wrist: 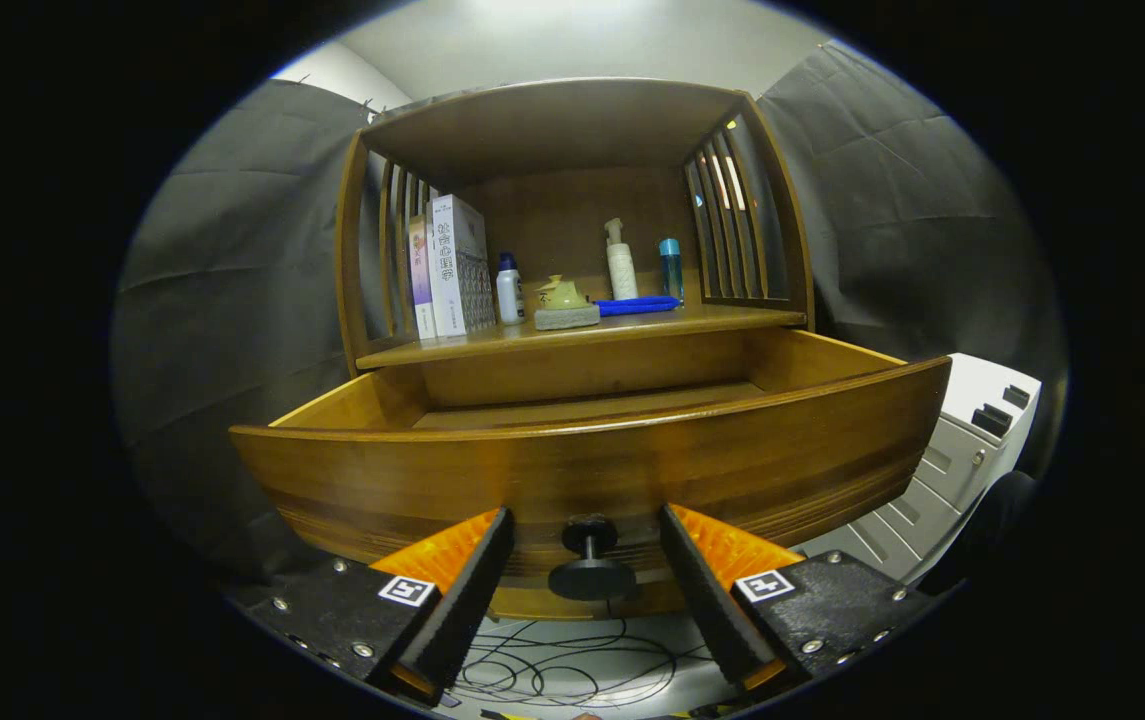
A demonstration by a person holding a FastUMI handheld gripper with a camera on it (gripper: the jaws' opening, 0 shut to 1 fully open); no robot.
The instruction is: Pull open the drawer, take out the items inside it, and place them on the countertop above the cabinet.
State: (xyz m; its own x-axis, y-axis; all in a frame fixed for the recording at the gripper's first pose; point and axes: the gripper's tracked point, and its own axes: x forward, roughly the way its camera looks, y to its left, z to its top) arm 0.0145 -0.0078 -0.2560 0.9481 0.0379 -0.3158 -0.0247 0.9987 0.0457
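Note:
A wooden drawer (592, 470) is pulled out of the cabinet toward me, and its front panel spans the space just ahead of the fingers. Its dark round knob (591, 565) sits between my fingers, apart from both. My gripper (587, 525) is open around the knob. The drawer's high front hides what lies inside; I see only the inner back wall and side walls. Above the drawer runs the countertop (732, 318), holding books (452, 265), a white bottle (508, 290), a small teapot on a grey sponge (565, 305), a pump bottle (621, 262), a blue-capped bottle (670, 268) and a blue flat item (637, 305).
Slatted wooden sides and a top board enclose the countertop shelf. A white cabinet (972, 440) with drawers stands to the right. Loose black cables (572, 670) lie on the floor below the drawer.

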